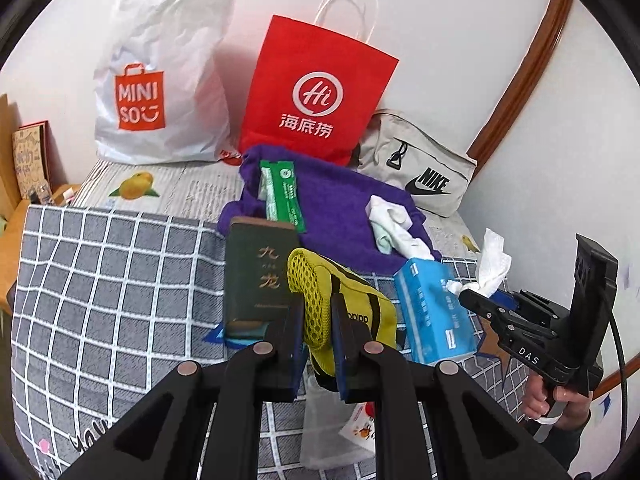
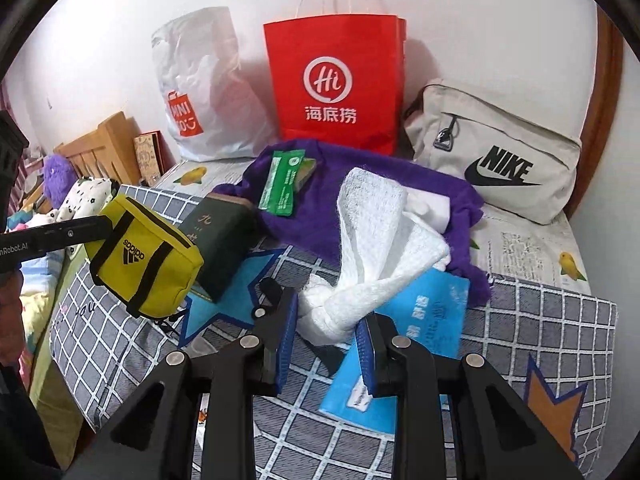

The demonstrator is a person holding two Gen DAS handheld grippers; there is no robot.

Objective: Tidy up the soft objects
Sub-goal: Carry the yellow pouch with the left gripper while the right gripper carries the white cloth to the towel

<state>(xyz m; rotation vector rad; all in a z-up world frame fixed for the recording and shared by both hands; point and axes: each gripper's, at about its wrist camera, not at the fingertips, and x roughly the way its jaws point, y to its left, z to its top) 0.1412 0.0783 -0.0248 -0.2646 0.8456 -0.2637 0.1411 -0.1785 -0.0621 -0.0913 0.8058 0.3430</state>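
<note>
our left claw (image 1: 316, 344) was clamped on the yellow adidas pouch (image 1: 344, 300), lifted above the checked blanket (image 1: 120, 280). our right claw (image 2: 326, 344) was pinched on a white tissue (image 2: 372, 248) rising from the blue tissue pack (image 2: 420, 320) on that blanket. just behind the pack lay the purple towel (image 2: 380, 184), carrying a green packet (image 2: 282, 184). a dark green box (image 2: 220, 240) stood left of the towel. behind the towel stood a red paper bag (image 2: 336, 80), a white miniso bag (image 2: 200, 92) and a grey nike bag (image 2: 496, 152).
</note>
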